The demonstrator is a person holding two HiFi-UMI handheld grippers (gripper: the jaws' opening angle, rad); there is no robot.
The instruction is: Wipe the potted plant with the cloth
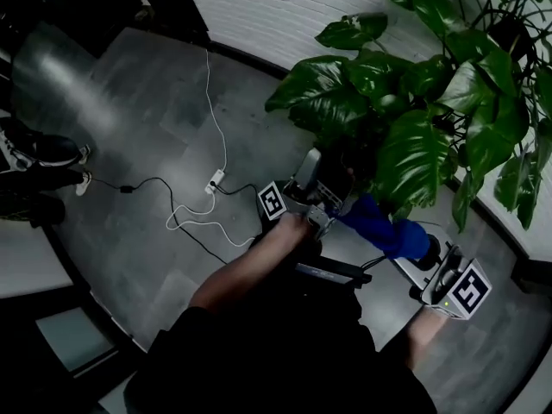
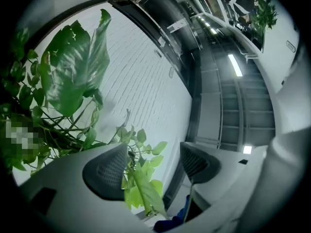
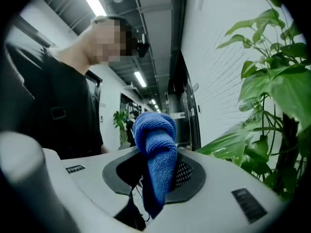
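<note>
Where the head view begins at its left edge, a pair of dark shoes (image 1: 45, 152) stands on the grey floor (image 1: 138, 93). To their right a thin black cable (image 1: 151, 180) and a white cable (image 1: 221, 119) meet at a small white socket block (image 1: 216, 180). Past the cables comes the person's left forearm (image 1: 254, 270), which reaches up the middle of the picture. It carries the left hand-held gripper (image 2: 154, 163), with its marker cube (image 1: 272, 201) facing the camera and its nose raised toward the foliage. In the left gripper view its two dark pads stand well apart and close on nothing. A sprig of pale green leaves (image 2: 141, 178) shows in the gap between them, nearer the left pad, though whether it touches that pad cannot be told. Just right of this hand-held gripper lies the blue cloth (image 1: 384, 228), stretched as a thick roll from beside it down toward the lower right. There the right hand-held gripper (image 3: 156, 171) holds it. In the right gripper view the jaws are clamped on the cloth, which bulges above them in a rounded knot and hangs below in a narrow tail. That hand-held gripper's own marker cube (image 1: 470, 290) sits low at the right of the head view. The potted plant (image 1: 414, 158) fills the upper right. Its broad glossy leaves spread over both hand-held grippers and in front of the white brick wall (image 1: 276, 7). The cloth is just below the lowest leaves, and contact with them cannot be made out.
</note>
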